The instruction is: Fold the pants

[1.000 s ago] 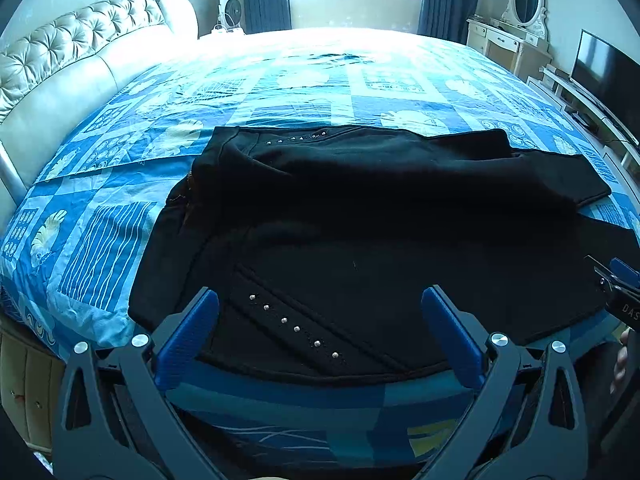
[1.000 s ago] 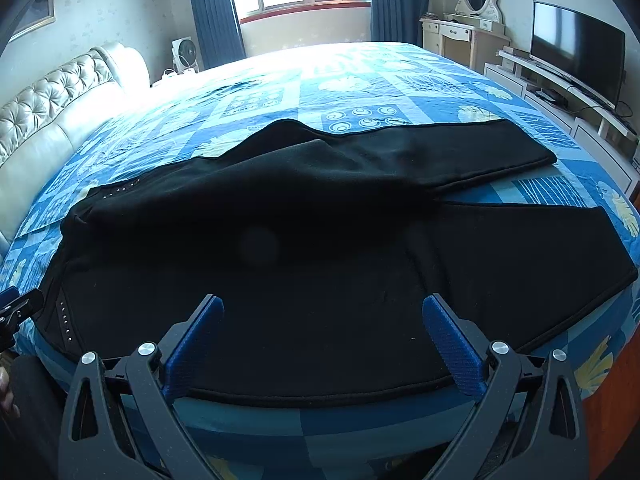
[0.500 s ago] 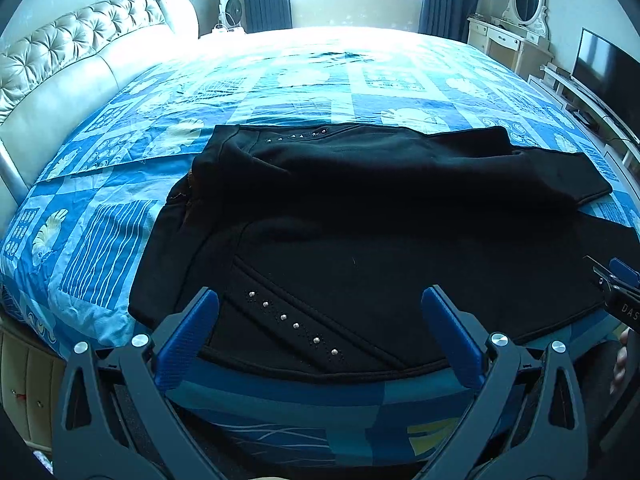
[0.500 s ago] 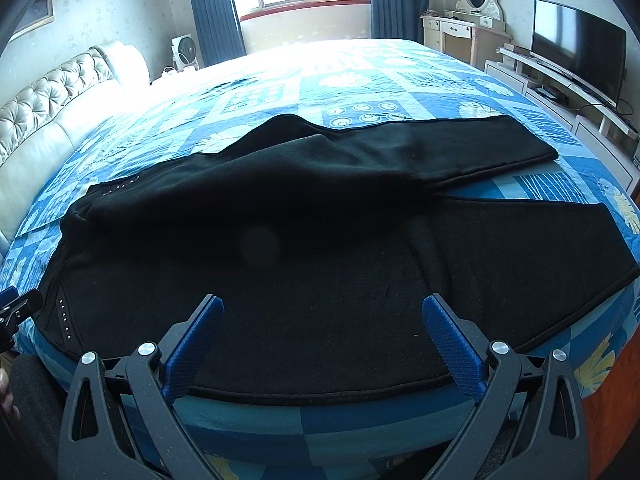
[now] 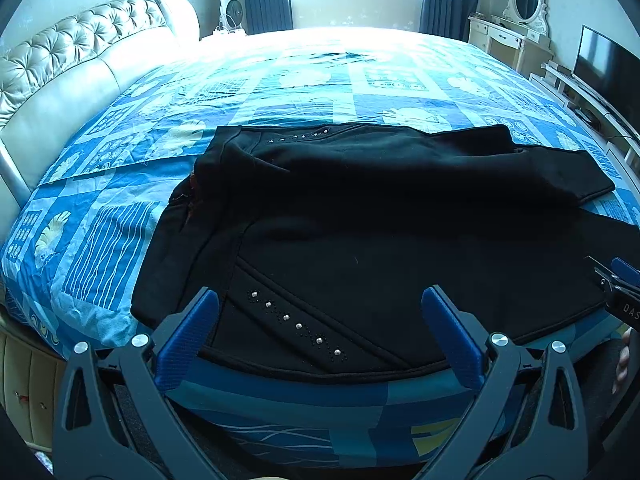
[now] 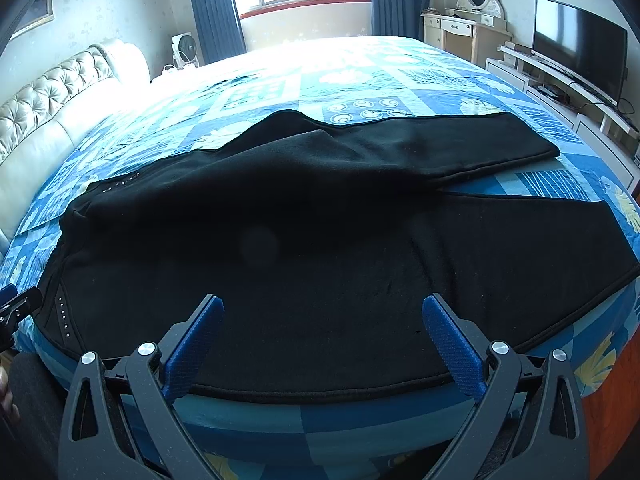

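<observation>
Black pants [image 5: 360, 216] lie spread on the blue patterned bed, waist to the left, legs running right. A row of silver studs [image 5: 296, 326] marks the near pocket. In the right wrist view the pants [image 6: 320, 248] show two legs apart, the far one [image 6: 460, 148] and the near one [image 6: 540, 248]. My left gripper [image 5: 320, 316] is open and empty, over the near waist edge. My right gripper [image 6: 322, 320] is open and empty, over the near hem of the thigh part. The right gripper's tip shows at the edge of the left wrist view [image 5: 616, 280].
The bed's near edge [image 5: 320, 396] runs just under both grippers. A padded headboard [image 5: 60, 80] is on the left. A TV [image 6: 576, 44] on a low stand and a white dresser with mirror [image 6: 472, 28] stand on the right. A fan [image 6: 184, 46] is by the window.
Both grippers stay open and nearly still. The view has shifted very slightly; the pants have not moved.
</observation>
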Demonstrator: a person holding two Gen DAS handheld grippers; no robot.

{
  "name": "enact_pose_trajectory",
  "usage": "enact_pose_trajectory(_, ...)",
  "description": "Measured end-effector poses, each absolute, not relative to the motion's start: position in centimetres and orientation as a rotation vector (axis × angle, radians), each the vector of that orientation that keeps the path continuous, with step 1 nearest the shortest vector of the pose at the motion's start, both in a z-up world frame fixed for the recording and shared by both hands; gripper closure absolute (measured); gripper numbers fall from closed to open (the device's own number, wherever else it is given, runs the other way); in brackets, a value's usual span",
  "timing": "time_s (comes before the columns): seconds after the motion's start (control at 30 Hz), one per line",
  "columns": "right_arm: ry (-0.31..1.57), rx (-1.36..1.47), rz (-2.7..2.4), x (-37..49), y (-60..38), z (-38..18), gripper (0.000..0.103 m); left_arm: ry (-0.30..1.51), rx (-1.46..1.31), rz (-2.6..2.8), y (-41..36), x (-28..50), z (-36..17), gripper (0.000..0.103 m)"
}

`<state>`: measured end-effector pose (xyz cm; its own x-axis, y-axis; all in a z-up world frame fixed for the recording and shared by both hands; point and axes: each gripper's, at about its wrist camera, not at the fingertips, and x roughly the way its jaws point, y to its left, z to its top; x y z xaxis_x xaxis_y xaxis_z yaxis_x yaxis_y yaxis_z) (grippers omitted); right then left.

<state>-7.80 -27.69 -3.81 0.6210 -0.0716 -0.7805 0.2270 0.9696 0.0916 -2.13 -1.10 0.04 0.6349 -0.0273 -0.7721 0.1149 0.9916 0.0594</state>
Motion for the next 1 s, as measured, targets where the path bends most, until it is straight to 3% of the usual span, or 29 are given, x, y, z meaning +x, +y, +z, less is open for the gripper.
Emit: enact_pose_trajectory(1.0, 0.892, 0.182, -0.162, -8.04, -27.47, -3.90, 0.004, 0.886, 0.119, -0.086, -1.41, -2.41, -0.21, 0.002)
